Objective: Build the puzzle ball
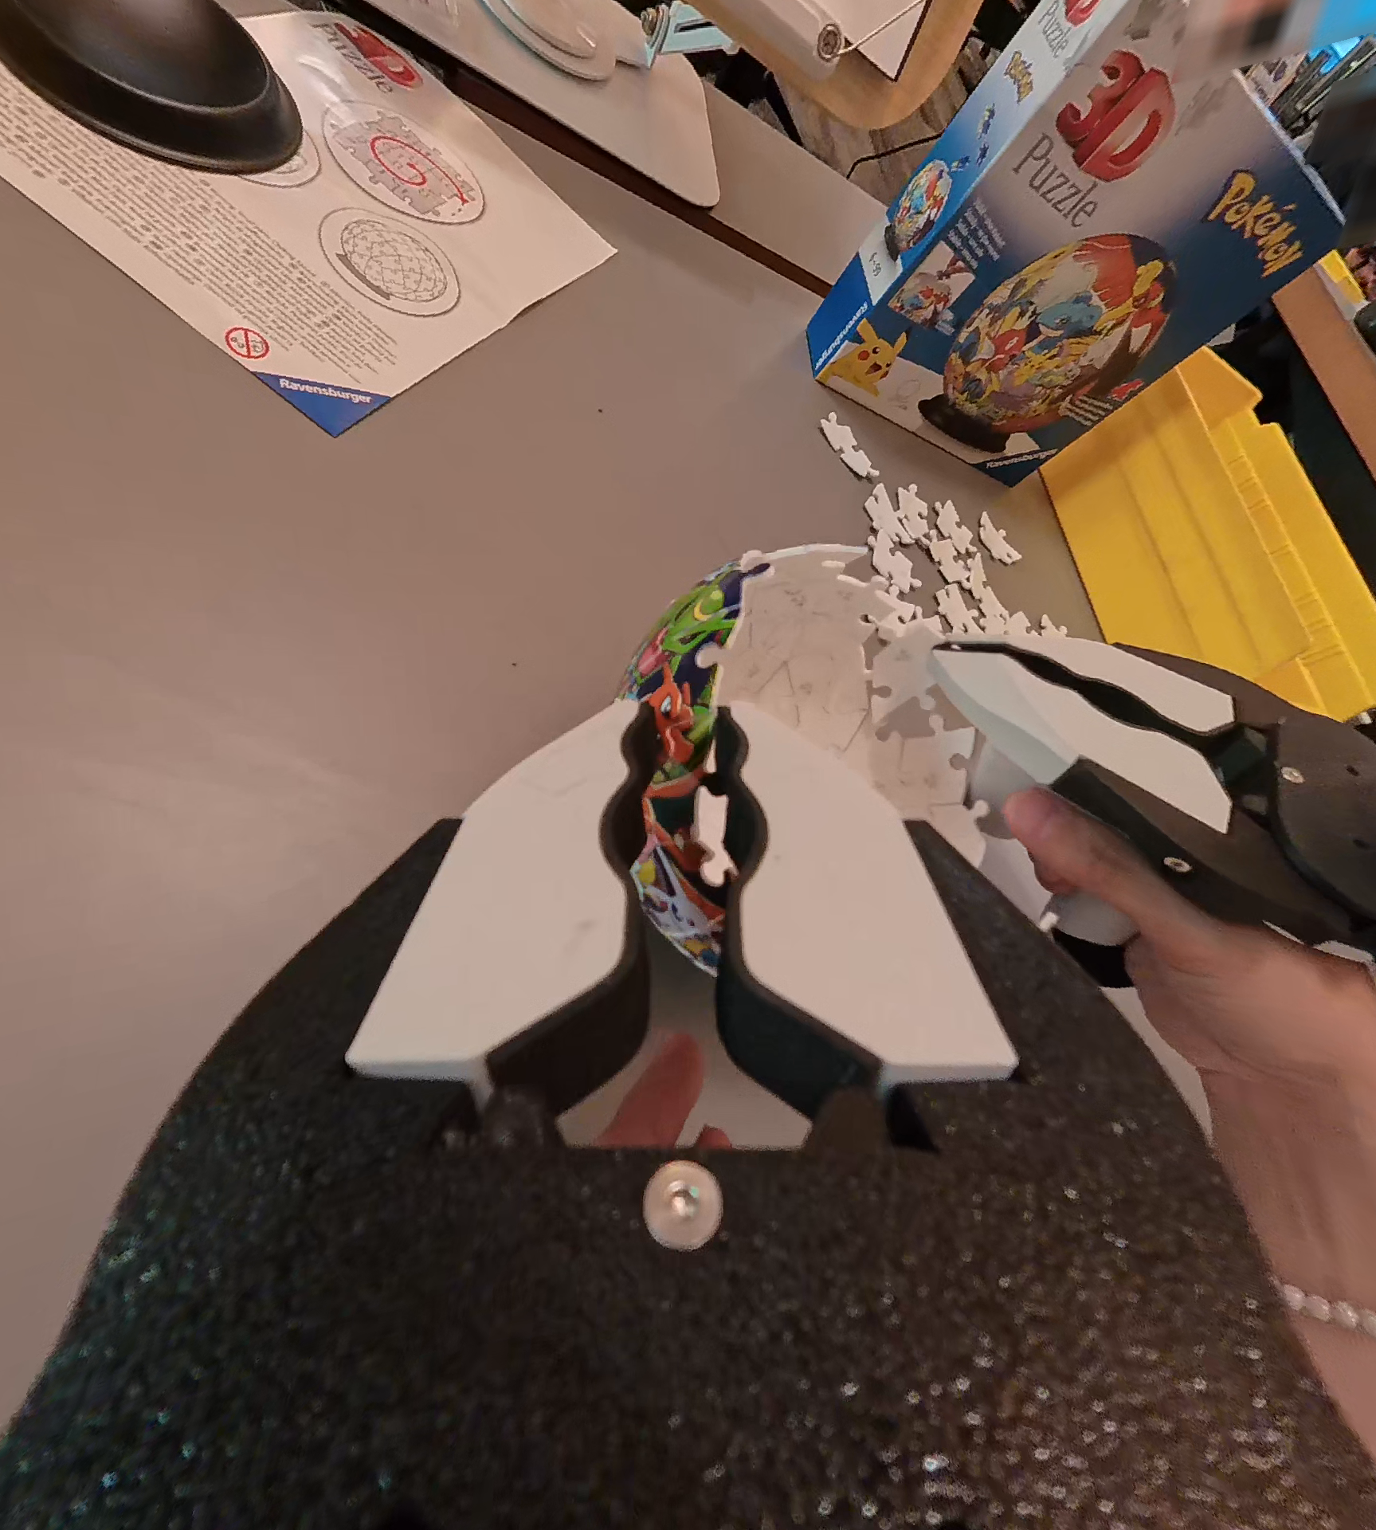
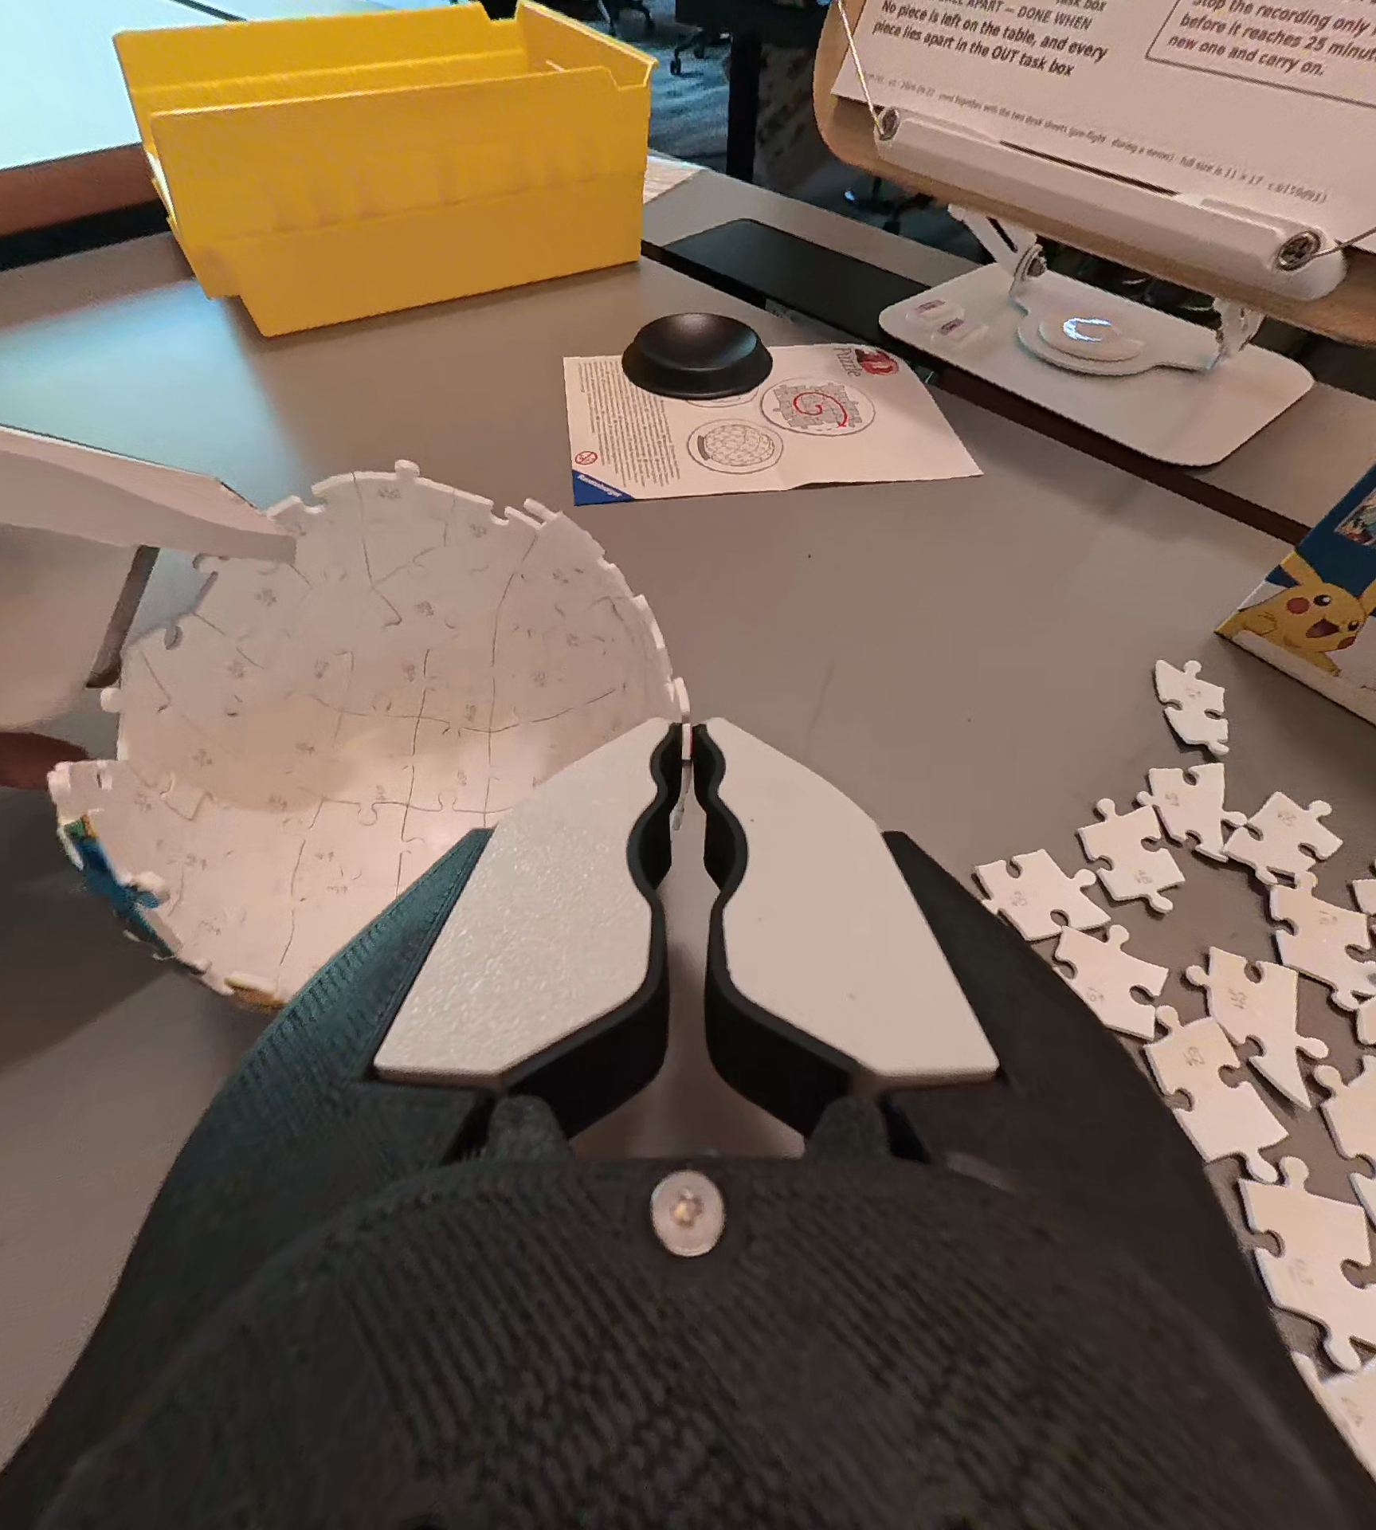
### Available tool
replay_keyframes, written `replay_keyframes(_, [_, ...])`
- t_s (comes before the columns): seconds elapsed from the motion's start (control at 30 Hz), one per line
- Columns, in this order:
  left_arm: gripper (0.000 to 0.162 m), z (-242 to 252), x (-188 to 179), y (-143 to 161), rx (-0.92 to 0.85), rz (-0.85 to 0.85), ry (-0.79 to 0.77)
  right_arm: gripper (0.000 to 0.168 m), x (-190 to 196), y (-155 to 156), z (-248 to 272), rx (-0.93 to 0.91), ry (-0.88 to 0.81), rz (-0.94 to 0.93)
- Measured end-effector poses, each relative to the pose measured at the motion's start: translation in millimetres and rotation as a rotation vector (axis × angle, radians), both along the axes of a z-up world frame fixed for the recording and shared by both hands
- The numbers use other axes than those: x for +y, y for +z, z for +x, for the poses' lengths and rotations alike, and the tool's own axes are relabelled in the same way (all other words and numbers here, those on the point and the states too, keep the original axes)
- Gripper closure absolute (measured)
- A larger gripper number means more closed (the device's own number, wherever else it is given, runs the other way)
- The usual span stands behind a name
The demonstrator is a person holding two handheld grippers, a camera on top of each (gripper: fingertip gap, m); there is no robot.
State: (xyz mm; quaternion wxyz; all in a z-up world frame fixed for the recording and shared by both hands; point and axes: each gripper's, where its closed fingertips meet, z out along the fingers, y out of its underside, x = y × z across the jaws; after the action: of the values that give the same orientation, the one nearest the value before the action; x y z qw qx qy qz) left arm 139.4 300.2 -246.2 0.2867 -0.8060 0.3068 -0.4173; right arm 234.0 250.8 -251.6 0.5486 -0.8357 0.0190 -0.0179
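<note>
The half-built puzzle ball (image 1: 800, 654) is an open shell, white inside and with colourful print outside, held up above the grey table. In the right wrist view the puzzle ball (image 2: 386, 704) shows its white inside. My left gripper (image 1: 684, 728) is shut on the shell's rim, and one of its fingers (image 2: 171, 513) shows at the shell's far left edge. My right gripper (image 2: 684, 745) is shut on a thin puzzle piece (image 2: 682, 778), held edge-on right against the shell's right rim. The right gripper (image 1: 949, 671) also shows in the left wrist view, held by a hand.
Several loose white pieces (image 2: 1247, 952) lie face down at the right, also seen in the left wrist view (image 1: 933, 538). The puzzle box (image 1: 1082, 248), a yellow bin (image 2: 386, 165), a black stand (image 2: 697, 356) on an instruction sheet (image 2: 750, 430) and a document holder (image 2: 1082, 207) stand farther back. The grippers' ends are close to 11 centimeters from one another.
</note>
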Motion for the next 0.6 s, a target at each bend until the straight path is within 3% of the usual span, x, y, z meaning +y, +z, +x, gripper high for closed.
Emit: replay_keyframes(0.6, [0.149, 2, -2, 2, -0.02, -0.006, -0.002, 0.166, 12, 1, 8, 0.01, 0.036, 0.024])
